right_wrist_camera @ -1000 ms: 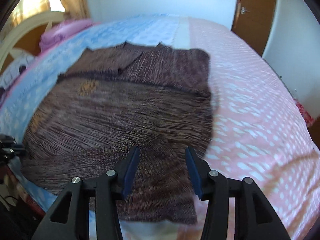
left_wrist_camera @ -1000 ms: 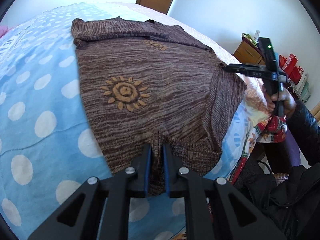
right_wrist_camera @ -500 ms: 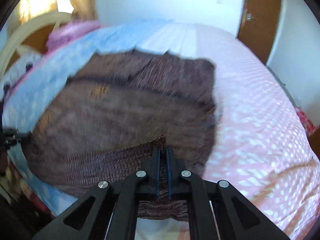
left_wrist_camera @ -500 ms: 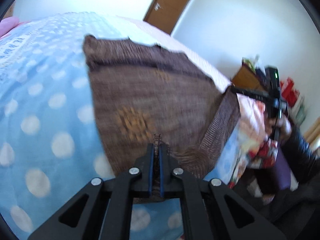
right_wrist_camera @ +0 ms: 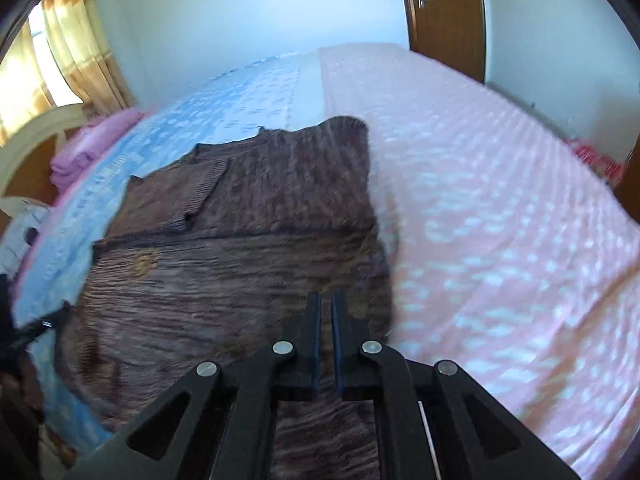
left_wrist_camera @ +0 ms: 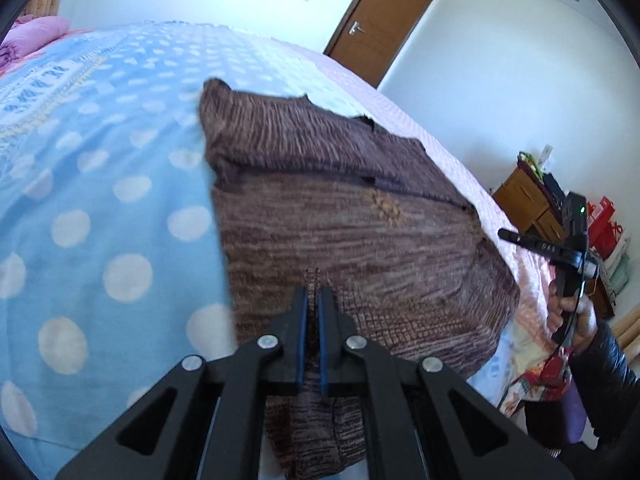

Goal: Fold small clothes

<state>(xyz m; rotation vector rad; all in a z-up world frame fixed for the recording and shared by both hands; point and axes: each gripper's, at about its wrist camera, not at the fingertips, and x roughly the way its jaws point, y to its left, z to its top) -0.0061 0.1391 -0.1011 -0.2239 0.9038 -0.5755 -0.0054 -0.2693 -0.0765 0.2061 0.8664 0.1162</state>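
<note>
Item: brown knit sweater (left_wrist_camera: 340, 232), on bed (left_wrist_camera: 100, 200). Left tongs (left_wrist_camera: 313, 300) and right tongs (right_wrist_camera: 326, 312) each clenched on hem, lifted. Sleeves already folded in; bottom-to-top fold underway, likely final.

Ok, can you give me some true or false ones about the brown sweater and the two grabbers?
1. The left gripper is shut on the brown sweater. True.
2. The right gripper is wide open above the sweater. False: its fingers are pinched together with sweater cloth between them.
3. The sweater lies on a bed covered in blue with white dots on one side and pink on the other. True.
4. The sweater is bright green. False: it is brown, with a small orange pattern on it.
5. The wooden door is standing open. False: it looks closed.
</note>
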